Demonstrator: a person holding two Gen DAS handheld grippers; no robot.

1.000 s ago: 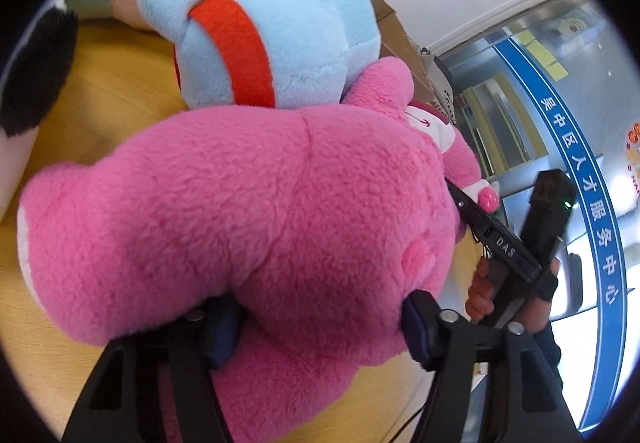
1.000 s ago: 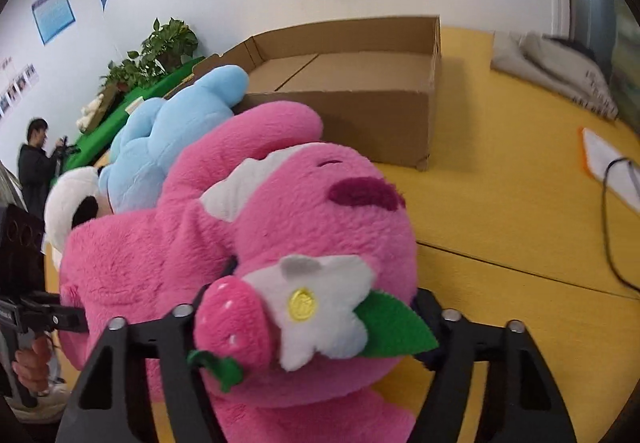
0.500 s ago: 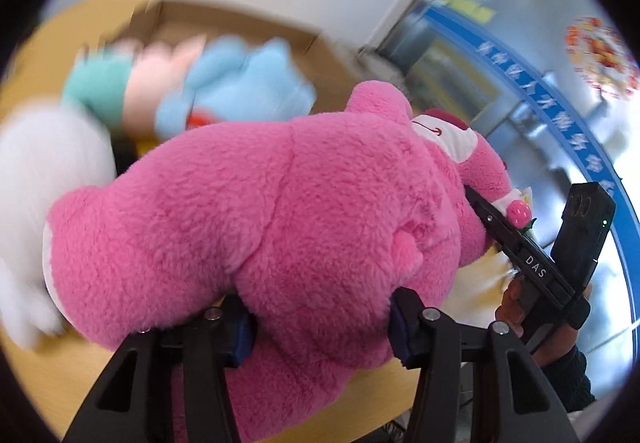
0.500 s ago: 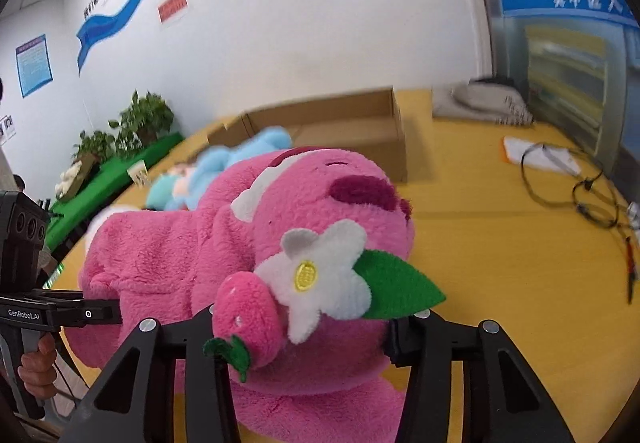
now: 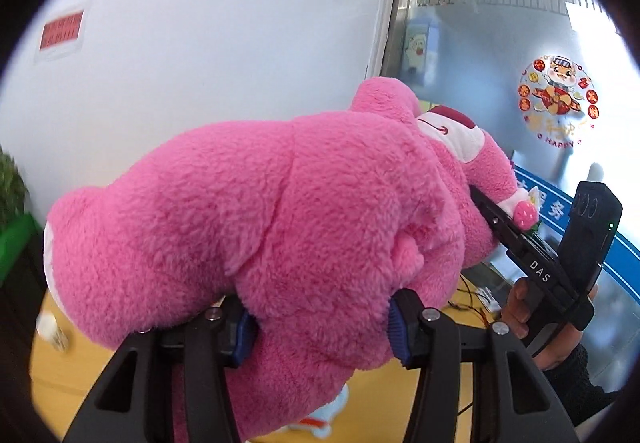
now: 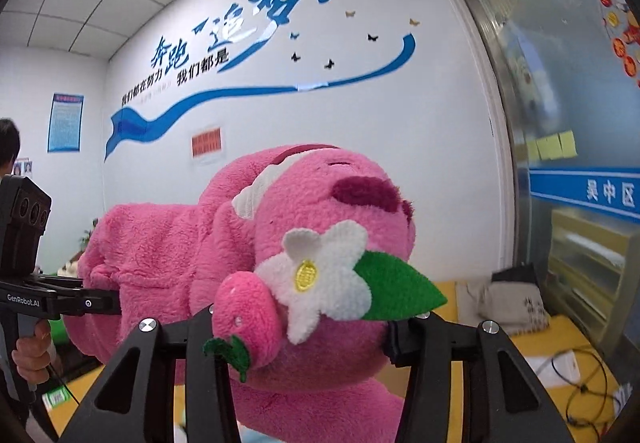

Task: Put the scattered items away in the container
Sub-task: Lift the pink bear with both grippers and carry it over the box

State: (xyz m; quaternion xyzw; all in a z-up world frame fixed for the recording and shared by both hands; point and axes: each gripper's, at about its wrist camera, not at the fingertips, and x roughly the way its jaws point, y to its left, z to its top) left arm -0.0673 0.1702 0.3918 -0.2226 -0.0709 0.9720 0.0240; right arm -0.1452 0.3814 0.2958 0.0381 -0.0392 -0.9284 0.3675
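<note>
A big pink plush bear (image 5: 280,227) fills both views, held high above the yellow table. My left gripper (image 5: 320,327) is shut on its rear body. My right gripper (image 6: 296,327) is shut on its head end (image 6: 320,243), by the white flower and strawberry on its ear. The right gripper also shows in the left wrist view (image 5: 520,251), and the left gripper shows in the right wrist view (image 6: 80,301). The cardboard box is out of view. A corner of the blue plush (image 5: 320,423) shows under the bear.
The yellow table (image 6: 560,327) lies below, with a folded cloth bag (image 6: 512,299) and cables (image 6: 580,375) at the right. A white wall and a glass partition stand behind. A person stands at the far left (image 6: 8,147).
Both grippers have lifted the pink bear well up off the table and tilted upward. The box and the other plush toys have dropped out of view.
</note>
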